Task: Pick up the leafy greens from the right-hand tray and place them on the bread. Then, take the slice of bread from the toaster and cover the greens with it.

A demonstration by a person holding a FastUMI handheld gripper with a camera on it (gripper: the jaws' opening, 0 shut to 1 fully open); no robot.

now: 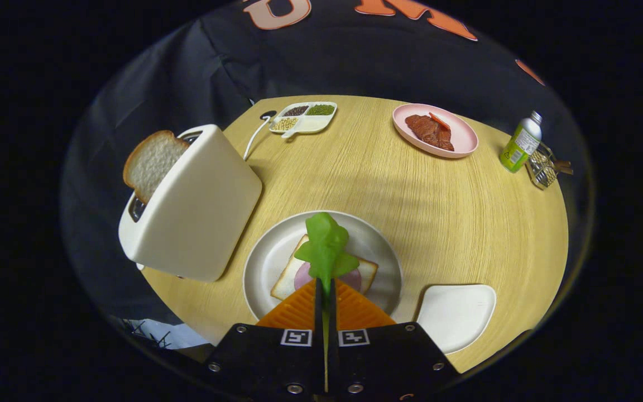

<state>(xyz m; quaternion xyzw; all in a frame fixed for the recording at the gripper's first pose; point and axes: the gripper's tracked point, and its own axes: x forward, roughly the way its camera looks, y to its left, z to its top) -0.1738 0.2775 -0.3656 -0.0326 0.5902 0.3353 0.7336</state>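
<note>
The gripper pinches the leafy greens tight by the stem, right above the bread on the plate (the leaf looks soft, light and floppy, so a gentle pinch low down seems best).

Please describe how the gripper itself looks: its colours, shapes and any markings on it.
The gripper has two orange ribbed fingers that together form a triangle tapering to the tip. They sit on a black body with silver screws. Each half of the body carries a small white square tag with a black pattern.
</note>
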